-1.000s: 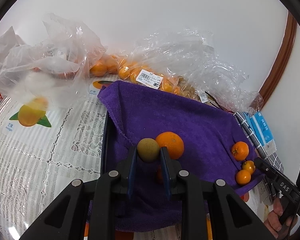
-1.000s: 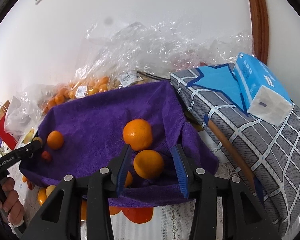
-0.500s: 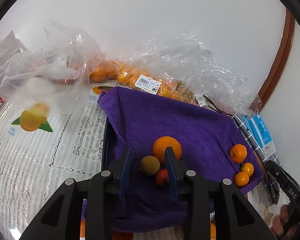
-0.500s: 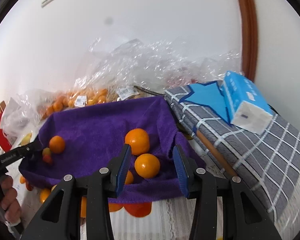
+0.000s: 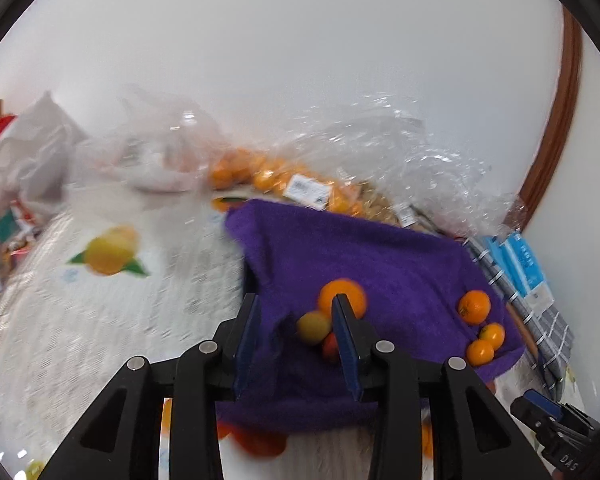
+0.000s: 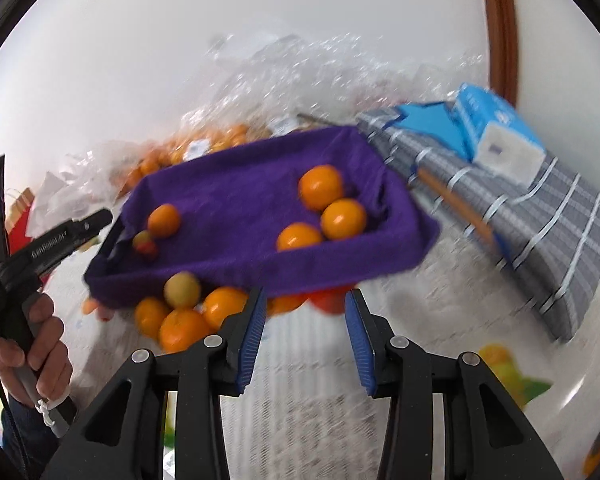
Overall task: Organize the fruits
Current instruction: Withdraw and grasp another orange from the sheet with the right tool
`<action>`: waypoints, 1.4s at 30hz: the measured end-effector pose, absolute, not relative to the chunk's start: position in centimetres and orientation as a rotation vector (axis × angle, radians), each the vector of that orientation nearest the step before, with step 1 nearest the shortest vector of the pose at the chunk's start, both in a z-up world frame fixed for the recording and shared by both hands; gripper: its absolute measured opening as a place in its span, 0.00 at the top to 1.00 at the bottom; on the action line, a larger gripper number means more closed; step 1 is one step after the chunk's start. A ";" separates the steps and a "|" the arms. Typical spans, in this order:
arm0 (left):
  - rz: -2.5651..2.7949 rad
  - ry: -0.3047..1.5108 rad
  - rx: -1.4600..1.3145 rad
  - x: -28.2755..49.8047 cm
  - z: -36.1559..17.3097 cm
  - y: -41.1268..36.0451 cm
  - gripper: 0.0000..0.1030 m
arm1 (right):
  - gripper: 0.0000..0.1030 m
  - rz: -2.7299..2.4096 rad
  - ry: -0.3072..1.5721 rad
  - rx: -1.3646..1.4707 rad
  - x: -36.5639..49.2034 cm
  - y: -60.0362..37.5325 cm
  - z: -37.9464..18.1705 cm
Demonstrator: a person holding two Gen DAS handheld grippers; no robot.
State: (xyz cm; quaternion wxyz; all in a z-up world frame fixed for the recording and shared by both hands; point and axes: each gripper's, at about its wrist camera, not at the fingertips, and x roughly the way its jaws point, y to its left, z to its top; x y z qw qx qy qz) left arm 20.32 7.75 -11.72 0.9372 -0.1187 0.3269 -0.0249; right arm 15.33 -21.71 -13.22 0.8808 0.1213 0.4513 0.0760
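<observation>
Yellow-green fruit (image 5: 313,327) on purple towel (image 5: 380,256), beyond empty left tongs (image 5: 296,334).

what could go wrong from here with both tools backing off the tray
1. The loose fruit pile sits on the table against the front edge of the purple towel; a nudge could roll pieces away.
2. The yellow-green fruit rests against a small red one near the tray's end wall and may roll.
3. The left tool and right tool are empty, so sorting has paused.

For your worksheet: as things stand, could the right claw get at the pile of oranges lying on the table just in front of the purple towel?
Probably yes. The right claw is closing with nothing between its jaws, and the pile of oranges lies uncovered just ahead, left of it.
</observation>
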 end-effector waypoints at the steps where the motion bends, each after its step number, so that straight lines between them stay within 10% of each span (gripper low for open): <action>1: -0.060 0.670 -0.247 19.7 -11.6 8.1 0.66 | 0.61 0.171 0.943 0.246 15.3 -21.3 -13.2; 42: -0.077 0.750 -0.224 12.9 -15.2 10.0 0.64 | 0.64 0.135 0.987 0.110 13.5 -21.7 -14.8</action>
